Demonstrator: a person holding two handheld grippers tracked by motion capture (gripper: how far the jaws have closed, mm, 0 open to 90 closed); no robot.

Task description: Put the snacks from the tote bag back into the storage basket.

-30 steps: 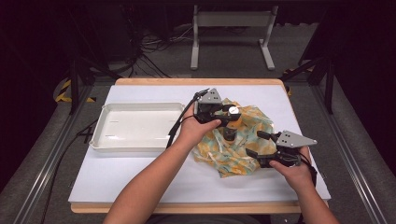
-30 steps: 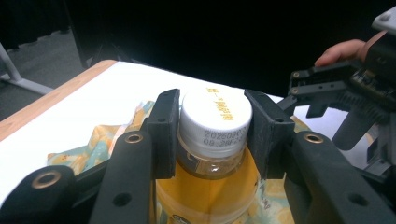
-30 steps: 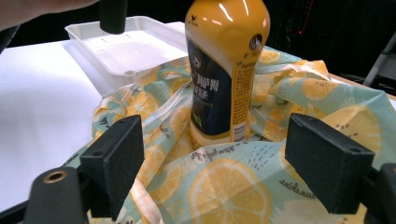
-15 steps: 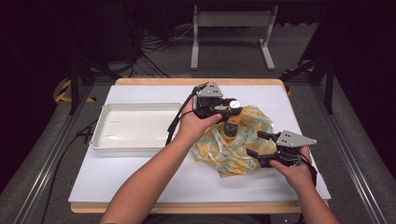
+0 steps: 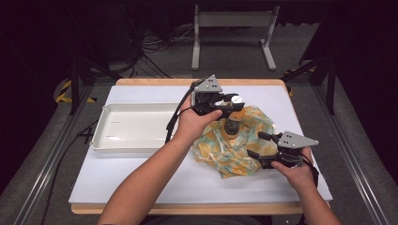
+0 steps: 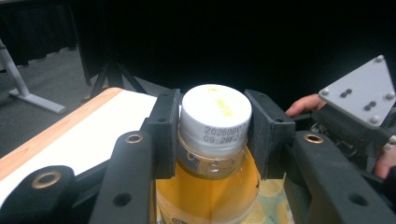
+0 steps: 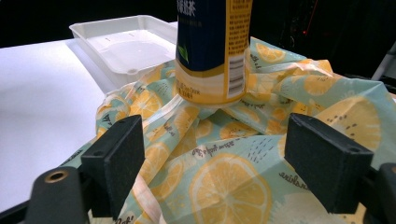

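Bottle [image 5: 232, 123] hangs over the lemon cloth [image 5: 234, 145], pinched at its neck by the left tool [image 5: 224, 104]. Left tool view: pads squeeze under the cap [image 6: 215, 117]. Right tool view: right tool [image 7: 224, 163] is open, near the cloth. Bottle could slip and fall.

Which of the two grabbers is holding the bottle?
The left gripper: its jaws clamp the bottle below the white cap. The right gripper stands open over the lemon cloth.

Bottle [image 7: 212, 51] top beyond frame edge
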